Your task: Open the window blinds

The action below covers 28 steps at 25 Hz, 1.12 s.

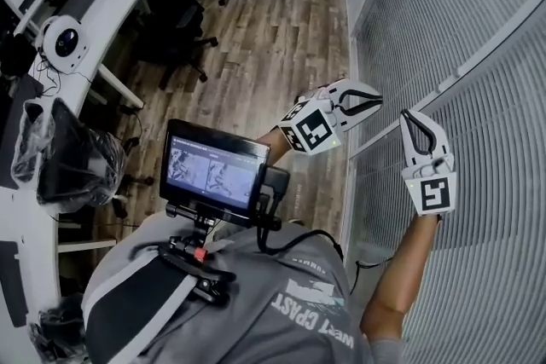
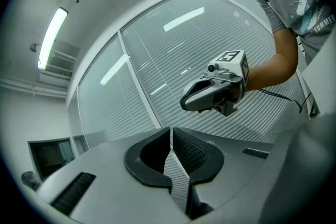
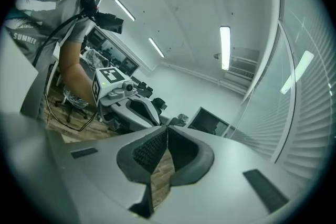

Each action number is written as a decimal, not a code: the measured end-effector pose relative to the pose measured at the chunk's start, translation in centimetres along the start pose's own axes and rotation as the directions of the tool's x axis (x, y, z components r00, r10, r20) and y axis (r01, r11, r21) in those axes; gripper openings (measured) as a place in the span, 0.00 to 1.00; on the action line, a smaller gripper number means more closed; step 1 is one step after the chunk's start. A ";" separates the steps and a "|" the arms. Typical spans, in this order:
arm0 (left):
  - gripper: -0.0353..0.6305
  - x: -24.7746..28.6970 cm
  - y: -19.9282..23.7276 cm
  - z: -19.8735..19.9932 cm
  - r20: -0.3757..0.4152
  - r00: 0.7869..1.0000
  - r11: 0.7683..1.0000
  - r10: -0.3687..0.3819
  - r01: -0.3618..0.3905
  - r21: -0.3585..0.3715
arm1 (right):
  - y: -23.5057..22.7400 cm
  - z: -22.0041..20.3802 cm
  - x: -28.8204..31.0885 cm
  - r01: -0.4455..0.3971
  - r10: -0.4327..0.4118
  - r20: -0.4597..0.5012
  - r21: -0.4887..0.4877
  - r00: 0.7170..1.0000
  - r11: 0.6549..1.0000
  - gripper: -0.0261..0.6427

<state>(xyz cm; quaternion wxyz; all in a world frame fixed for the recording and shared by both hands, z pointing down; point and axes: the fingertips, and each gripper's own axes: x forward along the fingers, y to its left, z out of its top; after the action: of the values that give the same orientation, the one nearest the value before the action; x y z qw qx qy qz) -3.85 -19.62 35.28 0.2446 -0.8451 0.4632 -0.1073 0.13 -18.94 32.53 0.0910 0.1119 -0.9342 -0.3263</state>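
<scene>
Facing the window blinds [image 1: 478,30], the left hand-held gripper [image 1: 365,104] and right hand-held gripper [image 1: 412,122] are both clenched empty — likely the approach step — and next must find the blinds' control.

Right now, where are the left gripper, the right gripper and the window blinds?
left gripper [image 1: 374,104]: head view, closed jaw tips.
right gripper [image 1: 409,117]: head view, closed jaw tips.
window blinds [image 1: 499,111]: head view, slats beside the right gripper.
</scene>
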 end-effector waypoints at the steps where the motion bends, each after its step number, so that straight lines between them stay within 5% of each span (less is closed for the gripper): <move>1: 0.09 0.6 0.1 0.0 0.001 1.000 1.000 -0.004 0.004 0.005 | -0.6 -0.2 -0.1 0.005 -0.005 0.004 -0.005 1.000 1.000 0.04; 7: 0.09 8.2 3.0 -0.9 -0.001 0.999 0.999 -0.039 0.039 0.000 | -6.9 -3.8 0.4 0.026 -0.026 0.006 0.023 1.000 0.999 0.04; 13: 0.09 10.0 0.9 -1.1 0.055 0.992 0.993 -0.116 0.115 0.014 | -5.6 -5.1 -1.4 0.084 -0.084 -0.047 -0.005 0.995 0.996 0.04; 18: 0.09 15.9 3.0 -2.1 0.105 0.976 0.982 -0.189 0.187 0.030 | -9.4 -7.9 -0.4 0.145 -0.145 -0.094 -0.003 0.985 0.989 0.04; 24: 0.09 22.1 5.0 -2.7 0.163 0.944 0.958 -0.287 0.282 0.053 | -12.8 -10.0 0.7 0.229 -0.229 -0.146 -0.013 0.962 0.973 0.04; 28: 0.09 25.2 6.2 -3.9 0.169 0.941 0.956 -0.294 0.290 0.051 | -13.5 -11.6 0.9 0.289 -0.281 -0.203 0.011 0.938 0.957 0.04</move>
<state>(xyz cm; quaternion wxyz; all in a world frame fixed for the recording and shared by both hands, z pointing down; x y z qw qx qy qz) 3.78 -44.70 34.31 0.2764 -0.9073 0.3082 -0.0737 4.14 -36.27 32.99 0.1336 0.2799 -0.9006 -0.3044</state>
